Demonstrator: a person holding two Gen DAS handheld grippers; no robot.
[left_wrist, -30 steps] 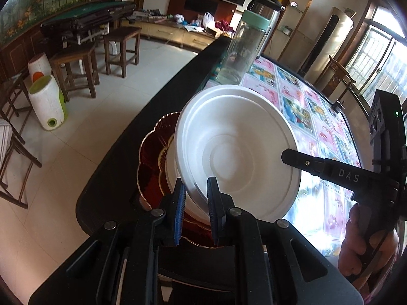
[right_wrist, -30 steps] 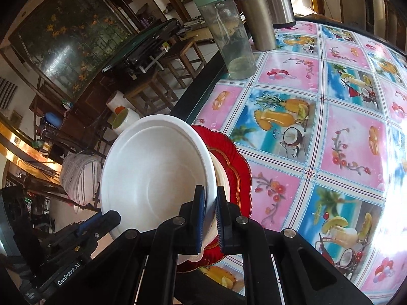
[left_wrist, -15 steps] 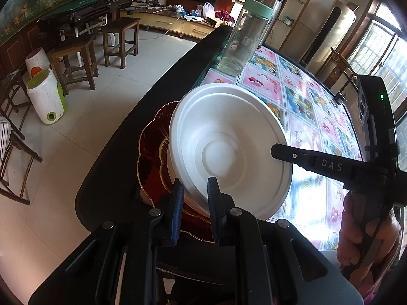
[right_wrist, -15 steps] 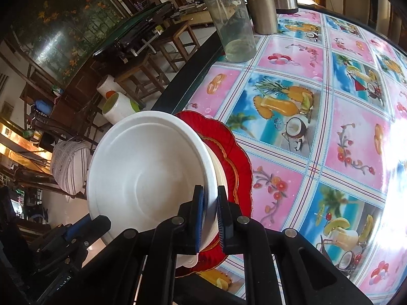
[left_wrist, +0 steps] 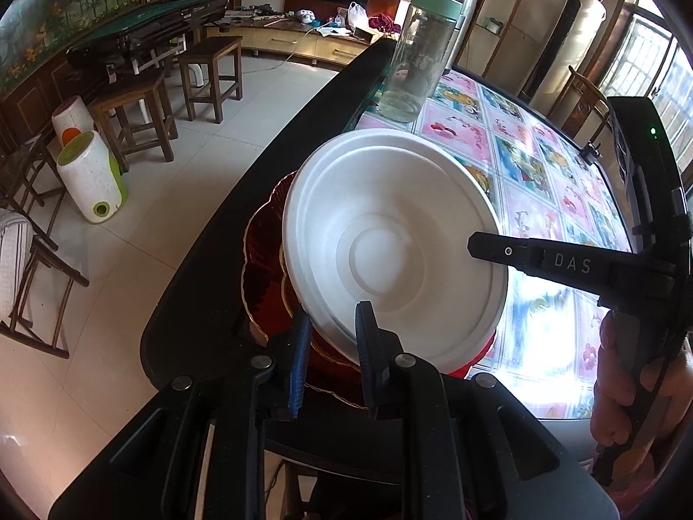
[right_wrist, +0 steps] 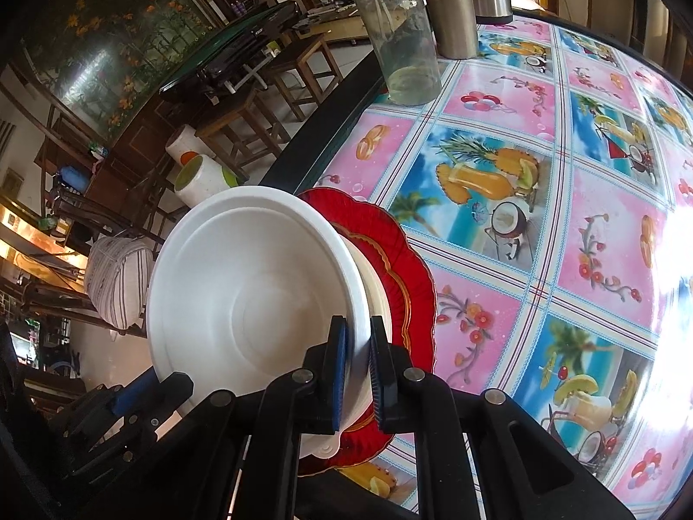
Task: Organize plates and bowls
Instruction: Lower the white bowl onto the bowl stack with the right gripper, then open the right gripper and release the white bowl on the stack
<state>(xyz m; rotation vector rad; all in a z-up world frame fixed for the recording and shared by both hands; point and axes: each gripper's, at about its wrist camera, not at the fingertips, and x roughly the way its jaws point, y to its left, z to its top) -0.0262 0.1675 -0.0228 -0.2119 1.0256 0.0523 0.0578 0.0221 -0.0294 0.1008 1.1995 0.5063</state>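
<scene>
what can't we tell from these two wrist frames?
- Stack under the white bowl: both views, the bowl hides it; piece count unclear.
- Red plate: near edge behind the right hand-held gripper.
- Left hand-held gripper: rim contact unclear from the left wrist.
- Clear bottle: top cut off, right wrist.

The only lettering that can be read is "DAS", in pale capitals on the black finger of the right gripper (left_wrist: 487,248), seen in the left wrist view to the right of the left gripper's own fingers (left_wrist: 366,346). In the right wrist view nothing legible shows; the tablecloth (right_wrist: 541,199) beyond the fingers carries only pictures of drinks and fruit.
</scene>
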